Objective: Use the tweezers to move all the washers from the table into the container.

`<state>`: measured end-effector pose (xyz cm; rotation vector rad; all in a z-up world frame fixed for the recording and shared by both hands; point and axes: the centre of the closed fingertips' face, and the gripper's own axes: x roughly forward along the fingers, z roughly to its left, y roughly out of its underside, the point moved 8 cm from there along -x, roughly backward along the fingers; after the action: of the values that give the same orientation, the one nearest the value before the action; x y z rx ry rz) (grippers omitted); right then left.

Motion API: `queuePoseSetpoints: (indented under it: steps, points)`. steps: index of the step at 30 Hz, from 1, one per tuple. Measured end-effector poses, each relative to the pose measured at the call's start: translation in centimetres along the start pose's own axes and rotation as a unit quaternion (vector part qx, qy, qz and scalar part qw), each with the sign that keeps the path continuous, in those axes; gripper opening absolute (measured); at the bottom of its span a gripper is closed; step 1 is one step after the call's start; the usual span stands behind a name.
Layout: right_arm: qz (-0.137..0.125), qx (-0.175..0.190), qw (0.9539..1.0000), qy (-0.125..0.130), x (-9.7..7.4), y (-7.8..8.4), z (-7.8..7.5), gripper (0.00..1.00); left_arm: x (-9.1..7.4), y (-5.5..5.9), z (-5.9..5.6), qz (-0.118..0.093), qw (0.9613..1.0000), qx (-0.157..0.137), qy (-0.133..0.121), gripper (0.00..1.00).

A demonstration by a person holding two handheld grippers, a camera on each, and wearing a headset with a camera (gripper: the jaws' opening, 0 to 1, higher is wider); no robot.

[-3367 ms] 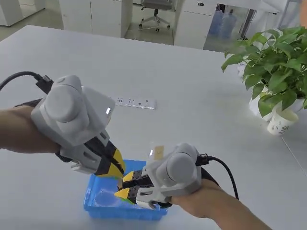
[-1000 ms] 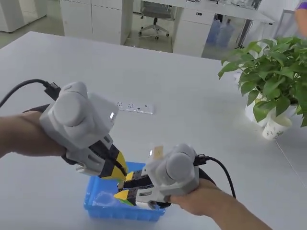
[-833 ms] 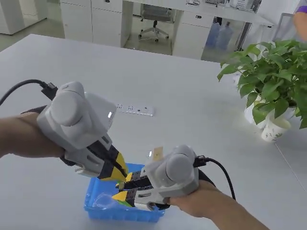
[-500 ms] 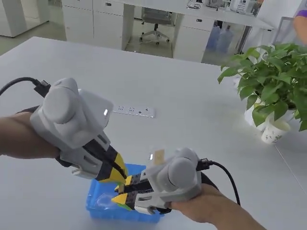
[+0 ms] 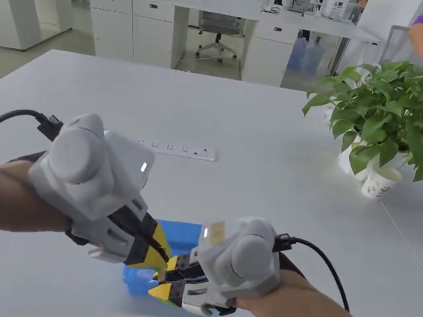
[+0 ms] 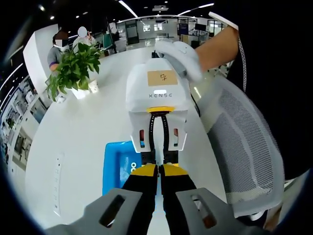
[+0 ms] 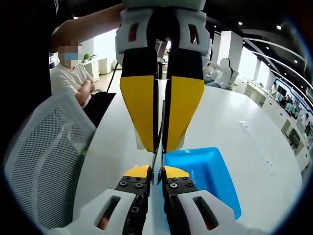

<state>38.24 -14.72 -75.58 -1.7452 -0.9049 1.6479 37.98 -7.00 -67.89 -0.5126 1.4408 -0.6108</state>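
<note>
- Pinching thin metal tweezers (image 7: 157, 142) in the closed left gripper (image 5: 158, 251); right gripper (image 7: 156, 172) nearly closed round their tips, grip uncertain.
- Hovering over the blue plastic container (image 5: 184, 231) at 6 o'clock.
- Likely at the drop step; next, easing tweezers open over it.

My left gripper (image 6: 157, 169) pale grey with yellow jaw tips; my right gripper (image 7: 156, 172) likewise, tan label on top; container (image 5: 182, 231) bright blue; table (image 5: 264, 152) plain pale grey; plant (image 5: 370, 105) green
</note>
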Motion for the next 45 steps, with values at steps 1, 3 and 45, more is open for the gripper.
queuePoseSetpoints:
  steps: [1,3,45]
  points:
    - [0.000,-0.001,1.0000,-0.001,0.1,0.0,0.1,0.10,0.0,0.0,-0.1,0.000,1.0000,-0.001,0.000,0.05]
    - [0.000,-0.001,1.0000,-0.003,0.2,0.0,0.4,0.10,0.0,0.1,-0.4,0.002,1.0000,-0.003,-0.001,0.05]
    - [0.002,0.000,0.9991,-0.042,3.6,2.8,4.5,0.11,2.6,3.2,-4.5,0.041,0.9990,-0.013,0.014,0.06]
